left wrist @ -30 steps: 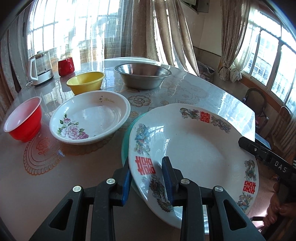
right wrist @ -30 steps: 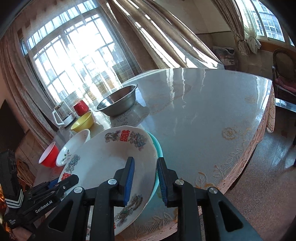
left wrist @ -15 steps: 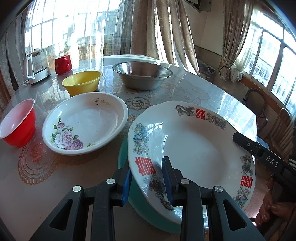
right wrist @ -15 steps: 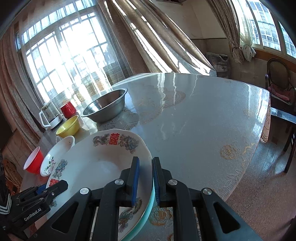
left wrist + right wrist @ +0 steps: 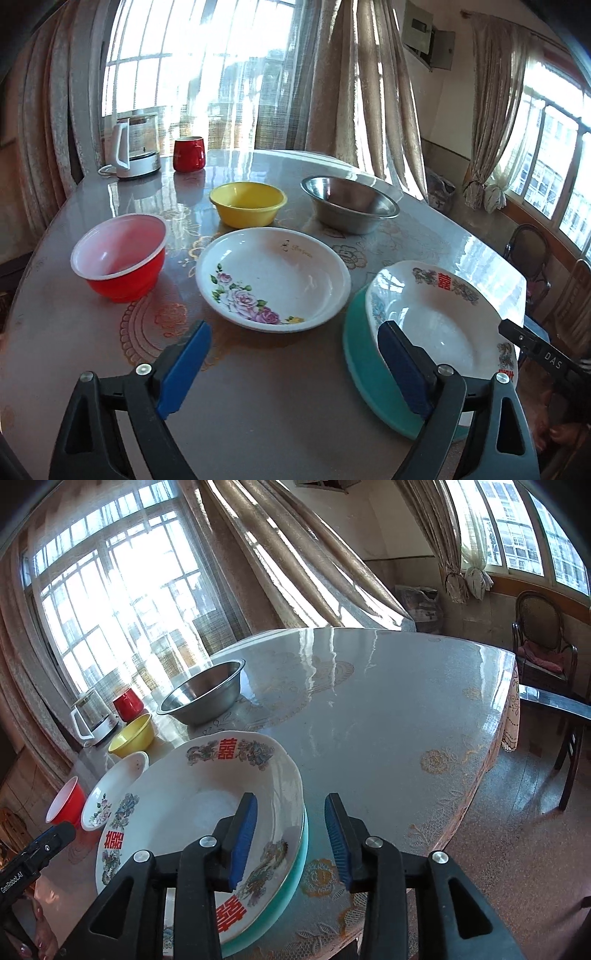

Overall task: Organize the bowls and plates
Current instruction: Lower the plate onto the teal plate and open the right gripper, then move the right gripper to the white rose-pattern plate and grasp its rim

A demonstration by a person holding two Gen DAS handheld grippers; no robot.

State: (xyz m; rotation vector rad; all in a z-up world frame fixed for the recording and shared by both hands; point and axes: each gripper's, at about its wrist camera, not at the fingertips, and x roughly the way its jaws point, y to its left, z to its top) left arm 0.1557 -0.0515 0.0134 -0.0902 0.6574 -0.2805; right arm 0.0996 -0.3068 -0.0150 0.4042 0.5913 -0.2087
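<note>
Resting on the teal plate (image 5: 364,363), the dragon-print plate (image 5: 439,321) sits at the table (image 5: 388,701) edge, both tongs let go.
Left gripper (image 5: 295,349) jaws have just been opening, now wide, nothing between them, only bare table. Right gripper (image 5: 291,825) jaws have just been opening too, narrower gap, straddling the stacked rims without pressing them. Rose plate (image 5: 273,282) just left of the stack; red bowl (image 5: 120,254), yellow bowl (image 5: 247,203), steel bowl (image 5: 349,208) farther back; kettle (image 5: 135,146) and red mug (image 5: 189,154) at far edge.
</note>
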